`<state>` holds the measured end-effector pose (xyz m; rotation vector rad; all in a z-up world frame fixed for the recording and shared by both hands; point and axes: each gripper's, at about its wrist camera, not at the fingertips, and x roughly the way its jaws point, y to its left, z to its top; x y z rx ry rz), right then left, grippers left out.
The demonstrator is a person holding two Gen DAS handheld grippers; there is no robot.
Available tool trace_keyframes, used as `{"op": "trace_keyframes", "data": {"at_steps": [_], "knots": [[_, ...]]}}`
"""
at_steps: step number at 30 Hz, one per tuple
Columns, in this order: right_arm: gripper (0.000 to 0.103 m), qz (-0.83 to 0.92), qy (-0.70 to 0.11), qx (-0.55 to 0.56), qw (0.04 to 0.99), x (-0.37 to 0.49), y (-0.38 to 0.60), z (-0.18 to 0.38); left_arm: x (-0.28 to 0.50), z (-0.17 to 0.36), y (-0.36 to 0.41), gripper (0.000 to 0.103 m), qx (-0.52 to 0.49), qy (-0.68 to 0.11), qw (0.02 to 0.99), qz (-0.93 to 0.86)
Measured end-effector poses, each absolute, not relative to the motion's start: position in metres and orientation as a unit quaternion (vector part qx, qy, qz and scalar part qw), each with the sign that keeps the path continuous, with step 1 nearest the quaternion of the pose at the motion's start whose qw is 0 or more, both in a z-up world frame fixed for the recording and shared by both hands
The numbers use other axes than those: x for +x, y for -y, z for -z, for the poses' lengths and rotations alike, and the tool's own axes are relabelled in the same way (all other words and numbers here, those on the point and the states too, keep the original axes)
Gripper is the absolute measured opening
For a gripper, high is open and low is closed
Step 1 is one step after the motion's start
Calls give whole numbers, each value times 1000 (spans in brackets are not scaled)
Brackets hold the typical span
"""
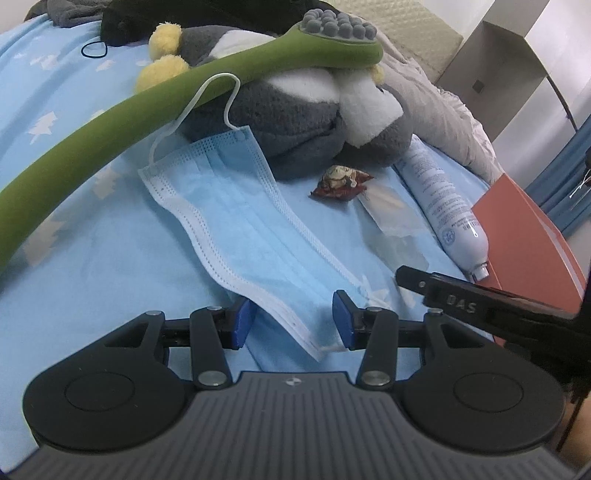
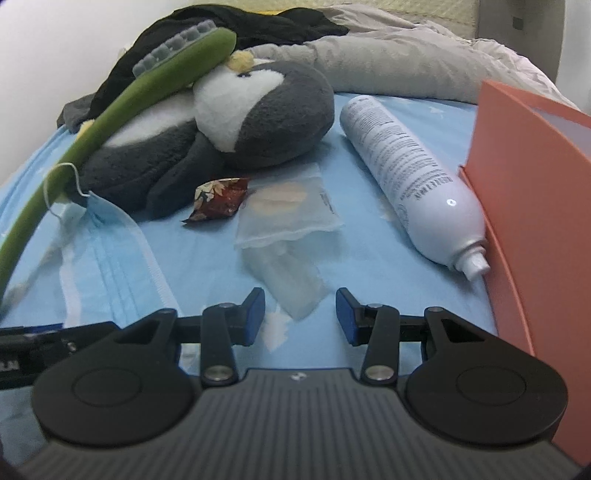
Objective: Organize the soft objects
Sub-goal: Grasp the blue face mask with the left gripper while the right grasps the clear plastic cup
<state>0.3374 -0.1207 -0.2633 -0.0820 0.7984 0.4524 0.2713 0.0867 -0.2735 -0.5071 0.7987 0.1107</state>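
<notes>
The 2 grippers are held low over the sheet [image 1: 74, 277] for pickups. The left gripper [image 1: 294, 319] is spread, empty, the mask [image 1: 236, 221] corner between its pads. The right gripper [image 2: 300, 314], likewise spread, is aimed at the packet [image 2: 291, 221]; the plush [image 2: 236, 122] lies behind.

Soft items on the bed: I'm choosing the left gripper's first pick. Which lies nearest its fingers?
The blue face mask; its corner lies between the left gripper pads, unlike the penguin plush farther back.

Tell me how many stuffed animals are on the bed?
1. A gray and white plush penguin lies at the back of the bed, under the green massager, behind the mask. More could be hidden under the black clothes behind it.
</notes>
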Motion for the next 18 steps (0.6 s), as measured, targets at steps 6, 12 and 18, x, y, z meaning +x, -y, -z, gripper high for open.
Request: {"op": "trace_keyframes", "data": {"at_steps": [6, 12, 18], "knots": [[32, -225, -384, -66, 893, 339, 108, 267, 279, 276, -83, 33, -219, -379, 897, -61], [21, -219, -384, -74, 894, 334, 107, 264, 276, 275, -84, 11, -213, -374, 900, -75], [18, -215, -389, -72, 893, 317, 109, 252, 261, 263, -85, 6, -224, -369, 900, -70]]}}
